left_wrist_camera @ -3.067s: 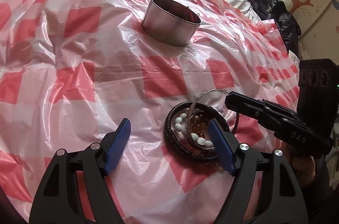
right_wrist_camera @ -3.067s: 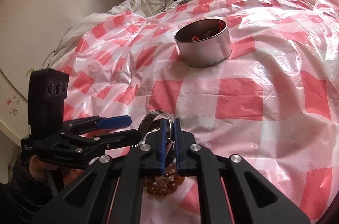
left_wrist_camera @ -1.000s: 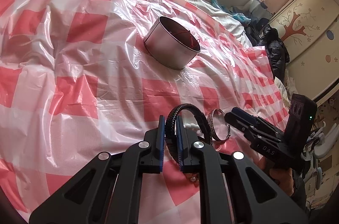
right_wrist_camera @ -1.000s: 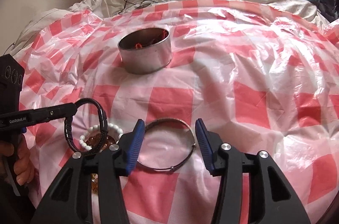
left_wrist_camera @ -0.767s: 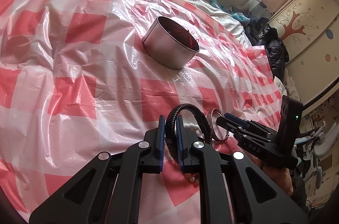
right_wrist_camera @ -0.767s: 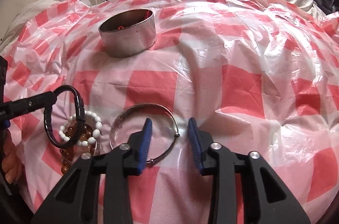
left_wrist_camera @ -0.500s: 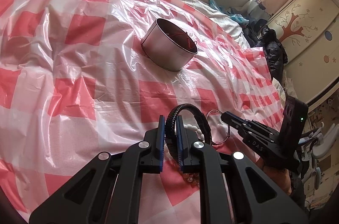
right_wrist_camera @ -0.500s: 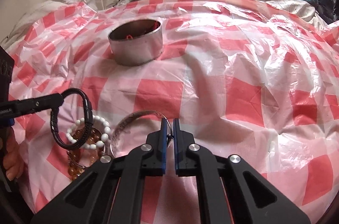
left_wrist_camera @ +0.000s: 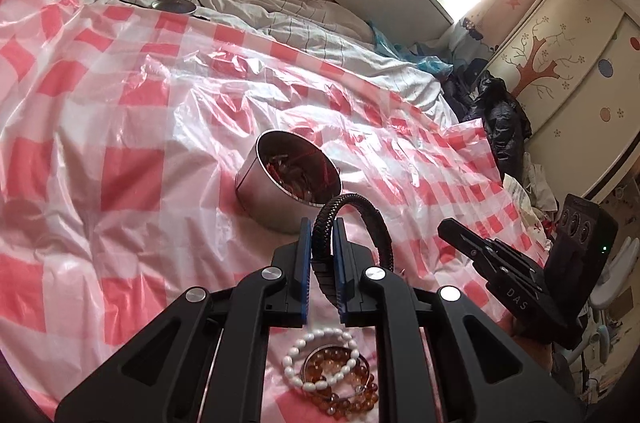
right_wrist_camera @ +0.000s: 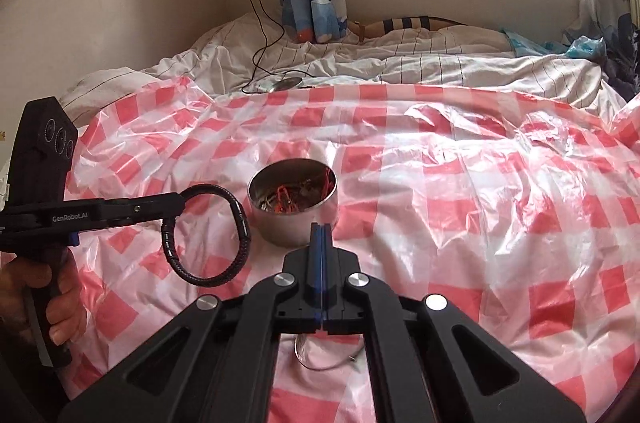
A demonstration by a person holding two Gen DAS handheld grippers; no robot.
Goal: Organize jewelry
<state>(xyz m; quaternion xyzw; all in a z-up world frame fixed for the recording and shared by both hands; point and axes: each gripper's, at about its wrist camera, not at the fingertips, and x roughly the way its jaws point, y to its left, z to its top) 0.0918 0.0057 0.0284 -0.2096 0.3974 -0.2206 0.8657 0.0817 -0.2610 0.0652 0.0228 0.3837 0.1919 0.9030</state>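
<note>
My left gripper (left_wrist_camera: 320,223) is shut on a black braided bracelet (left_wrist_camera: 368,219), held in the air just in front of a round metal tin (left_wrist_camera: 260,191) with jewelry inside. A white bead bracelet (left_wrist_camera: 316,355) and an amber bead bracelet (left_wrist_camera: 344,387) lie on the checked sheet below it. The right wrist view shows the left gripper (right_wrist_camera: 176,201), the hanging black bracelet (right_wrist_camera: 240,219) and the tin (right_wrist_camera: 280,235). My right gripper (right_wrist_camera: 320,226) is shut, pads flush, nothing seen between them. A thin silver bangle (right_wrist_camera: 320,369) lies on the sheet beneath it. The right gripper (left_wrist_camera: 444,227) sits right of the tin.
A red-and-white checked plastic sheet (right_wrist_camera: 460,215) covers the bed. A black cable and a round disc (right_wrist_camera: 286,83) lie on the white bedding behind it. A dark jacket (left_wrist_camera: 500,127) and a painted wardrobe stand at the right. A hand (right_wrist_camera: 60,311) holds the left gripper.
The right jaws closed at the bangle's rim. Both grippers then rose toward the tin, the left one carrying the black bracelet. The bangle stays down on the sheet.
</note>
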